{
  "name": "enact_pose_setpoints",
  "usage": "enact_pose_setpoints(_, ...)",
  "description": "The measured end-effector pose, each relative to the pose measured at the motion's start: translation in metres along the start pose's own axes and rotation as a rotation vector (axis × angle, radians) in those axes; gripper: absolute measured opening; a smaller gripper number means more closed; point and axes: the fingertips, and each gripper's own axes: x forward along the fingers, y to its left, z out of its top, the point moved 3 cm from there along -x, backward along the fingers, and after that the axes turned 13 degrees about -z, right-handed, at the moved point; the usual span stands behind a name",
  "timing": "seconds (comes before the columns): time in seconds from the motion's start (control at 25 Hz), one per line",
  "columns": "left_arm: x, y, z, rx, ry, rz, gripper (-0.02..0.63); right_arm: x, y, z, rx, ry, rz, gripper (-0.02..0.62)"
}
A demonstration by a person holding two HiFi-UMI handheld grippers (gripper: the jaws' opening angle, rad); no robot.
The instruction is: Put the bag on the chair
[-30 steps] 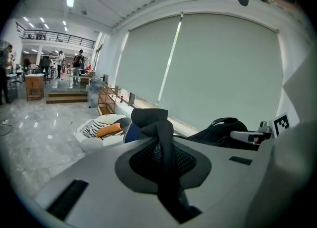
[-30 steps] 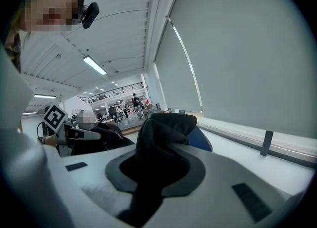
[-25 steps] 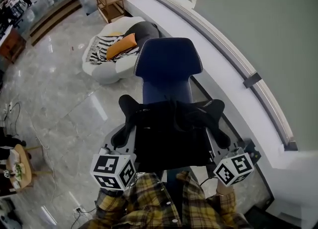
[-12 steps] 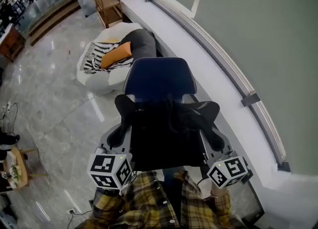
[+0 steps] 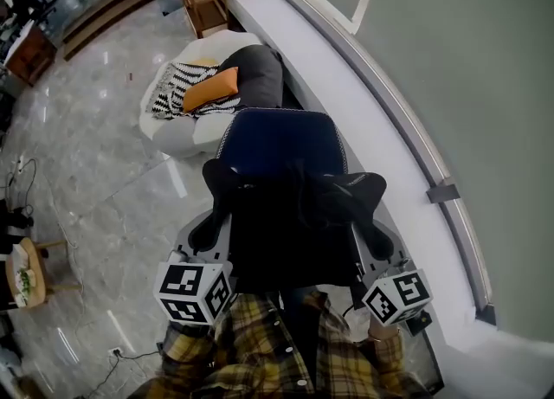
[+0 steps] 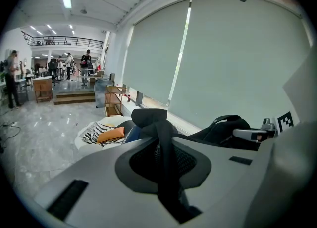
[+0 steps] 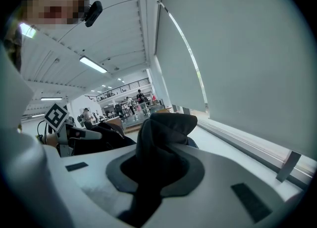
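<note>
The black bag (image 5: 294, 241) hangs between both tools, in front of the blue chair's (image 5: 281, 139) backrest and seemingly above its seat, though any contact is hidden. The left tool (image 6: 166, 170) pinches the bag's strap. The right tool (image 7: 148, 182) pinches a thick fold, its jaws having just closed tighter.
</note>
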Motion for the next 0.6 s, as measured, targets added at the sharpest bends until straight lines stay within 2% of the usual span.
enact_pose_setpoints(0.6,0.021,0.031,0.007,0.014,0.034,0.004,0.052,0.034,0.009,-0.003,0.011,0.039,-0.008,0.060)
